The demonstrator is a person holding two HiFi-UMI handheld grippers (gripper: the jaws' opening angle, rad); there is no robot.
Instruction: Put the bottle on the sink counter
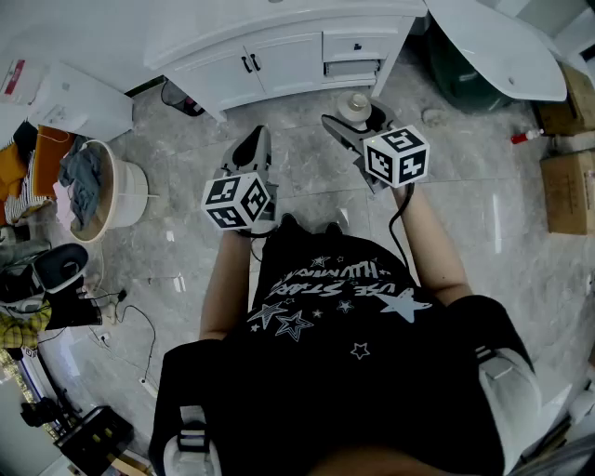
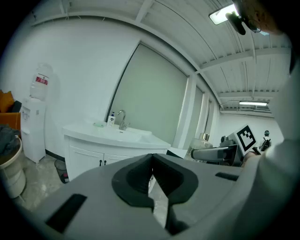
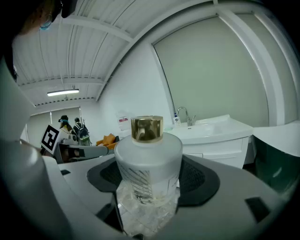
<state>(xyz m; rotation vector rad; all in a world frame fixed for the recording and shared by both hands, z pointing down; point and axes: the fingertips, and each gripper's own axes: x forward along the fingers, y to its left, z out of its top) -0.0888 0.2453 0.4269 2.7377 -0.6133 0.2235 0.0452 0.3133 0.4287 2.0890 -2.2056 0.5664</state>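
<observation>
A frosted white bottle (image 3: 148, 159) with a gold cap stands upright between the pads of my right gripper (image 3: 150, 176), which is shut on it. From the head view the bottle (image 1: 356, 107) shows as a round top at the tip of the right gripper (image 1: 359, 123), held over the floor in front of the white sink counter (image 1: 279, 23). The counter (image 3: 220, 127) with its tap lies ahead to the right. My left gripper (image 1: 253, 153) hangs beside it, to the left; its jaws (image 2: 152, 161) are shut and hold nothing.
A white vanity cabinet (image 1: 279, 65) stands under the counter. A laundry basket (image 1: 107, 191) with clothes is at the left, a water dispenser (image 2: 35, 117) beyond it. Cardboard boxes (image 1: 567, 177) and a white tub (image 1: 502, 46) are at the right.
</observation>
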